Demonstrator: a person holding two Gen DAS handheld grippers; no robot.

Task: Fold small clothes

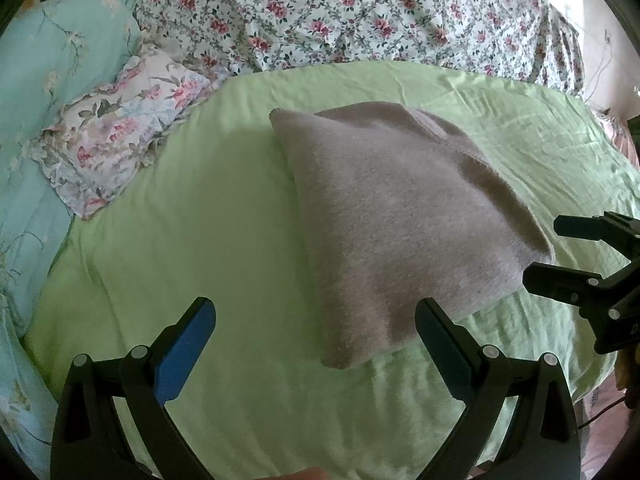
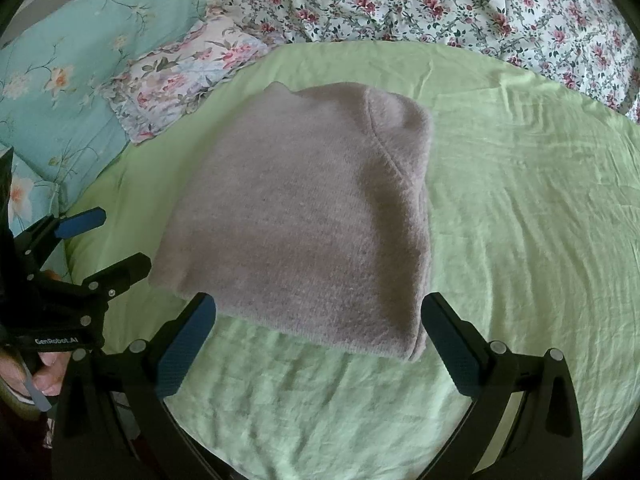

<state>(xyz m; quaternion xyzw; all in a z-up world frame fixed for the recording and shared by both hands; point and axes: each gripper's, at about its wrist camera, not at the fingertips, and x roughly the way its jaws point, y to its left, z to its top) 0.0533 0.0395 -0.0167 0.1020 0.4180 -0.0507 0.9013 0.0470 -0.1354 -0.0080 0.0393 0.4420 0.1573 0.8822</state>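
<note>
both claws spread, holding nothing: left claw [image 1: 316, 320], right claw [image 2: 318, 316]. the folded grey garment [image 2: 304, 216] lies just ahead on the bed [image 2: 520, 208]. if another fold is wanted, pinch both near corners evenly.

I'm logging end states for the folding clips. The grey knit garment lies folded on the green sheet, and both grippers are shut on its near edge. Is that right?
Not quite. The grey knit garment does lie folded on the green sheet, but neither gripper grips it. The right wrist view shows the right gripper open, its fingers on either side of the near edge, and the left gripper open beside the garment.
</note>
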